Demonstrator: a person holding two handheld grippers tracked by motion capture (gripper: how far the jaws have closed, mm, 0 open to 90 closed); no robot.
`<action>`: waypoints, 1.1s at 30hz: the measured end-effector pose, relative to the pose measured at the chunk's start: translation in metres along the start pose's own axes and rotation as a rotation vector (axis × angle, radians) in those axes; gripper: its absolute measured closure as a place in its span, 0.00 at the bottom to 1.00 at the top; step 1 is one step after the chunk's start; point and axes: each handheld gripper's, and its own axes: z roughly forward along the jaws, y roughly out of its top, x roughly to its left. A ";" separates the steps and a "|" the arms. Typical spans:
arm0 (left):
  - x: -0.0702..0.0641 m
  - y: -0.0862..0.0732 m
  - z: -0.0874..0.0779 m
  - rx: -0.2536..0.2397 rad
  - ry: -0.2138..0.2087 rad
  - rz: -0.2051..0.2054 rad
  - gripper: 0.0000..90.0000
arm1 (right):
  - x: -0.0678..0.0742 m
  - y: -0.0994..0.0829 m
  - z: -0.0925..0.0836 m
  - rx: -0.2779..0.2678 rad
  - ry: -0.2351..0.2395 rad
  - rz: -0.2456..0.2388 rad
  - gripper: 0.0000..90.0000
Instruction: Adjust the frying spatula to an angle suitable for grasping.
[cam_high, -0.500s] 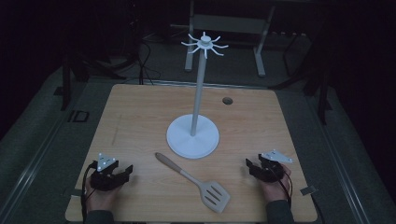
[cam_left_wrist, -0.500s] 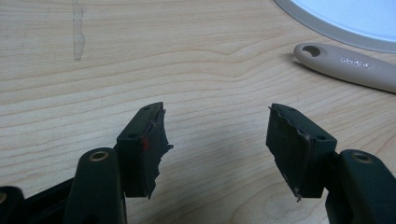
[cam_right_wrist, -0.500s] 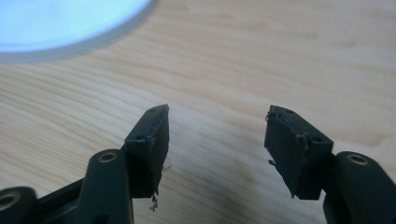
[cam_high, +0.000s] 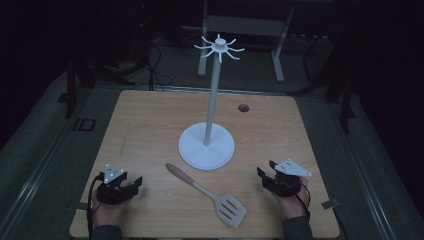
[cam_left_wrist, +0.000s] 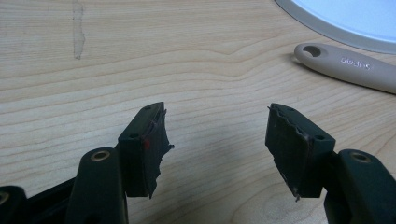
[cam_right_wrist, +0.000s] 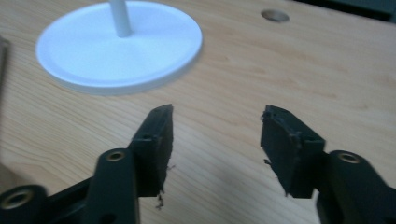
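A spatula (cam_high: 200, 189) with a pale handle and a slotted grey head lies flat near the table's front edge, its handle toward the white stand (cam_high: 206, 146). The stand has a round base, a tall pole and a ring of hooks (cam_high: 219, 47) on top. My left gripper (cam_high: 135, 184) rests low at the front left, left of the spatula handle (cam_left_wrist: 345, 67); its jaws (cam_left_wrist: 217, 116) are open over bare wood. My right gripper (cam_high: 261, 175) sits at the front right, open (cam_right_wrist: 217, 114), pointing toward the stand base (cam_right_wrist: 116, 46). Nothing is between either pair of jaws.
The wooden table (cam_high: 150, 125) has a small round hole (cam_high: 243, 108) at the back right. Dark floor, cables and a metal frame lie beyond the far edge. A hand holds each gripper at the front edge.
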 end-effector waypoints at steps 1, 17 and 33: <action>0.000 0.000 0.000 0.002 0.000 0.003 0.43 | 0.002 0.002 -0.001 -0.015 0.003 -0.012 0.53; 0.000 0.000 0.000 0.002 -0.003 -0.008 0.43 | 0.032 0.041 0.006 0.112 0.067 -0.121 0.64; -0.001 0.001 0.001 0.008 -0.005 -0.006 0.43 | 0.077 0.060 0.026 0.184 0.151 -0.313 0.63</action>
